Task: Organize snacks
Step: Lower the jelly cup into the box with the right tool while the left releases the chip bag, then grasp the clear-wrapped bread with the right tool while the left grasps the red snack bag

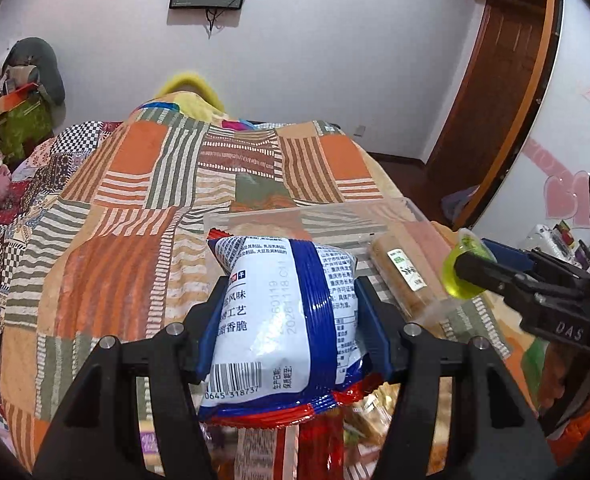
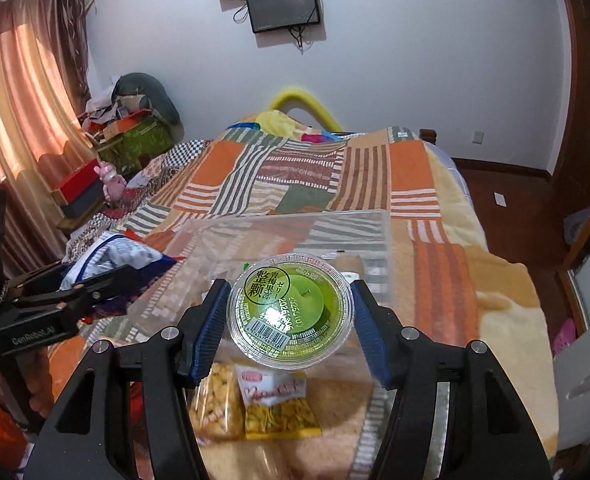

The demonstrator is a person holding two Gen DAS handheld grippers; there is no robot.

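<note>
My left gripper (image 1: 291,320) is shut on a white and blue snack bag (image 1: 283,320) and holds it above the bed, at the near left edge of a clear plastic box (image 1: 315,216). My right gripper (image 2: 291,316) is shut on a green jelly cup (image 2: 291,316) and holds it over the clear box (image 2: 287,236). The jelly cup also shows at the right of the left wrist view (image 1: 465,266). A brown wrapped cake (image 1: 403,276) lies in the box. Small yellow snack packets (image 2: 255,400) lie under the right gripper.
The box stands on a bed with an orange patchwork blanket (image 2: 375,172). More snack packets (image 1: 359,420) lie on the bed below the left gripper. The bed's right edge drops to a dark wooden floor (image 2: 515,216). Boxes and clutter (image 2: 127,136) stand by the curtain at left.
</note>
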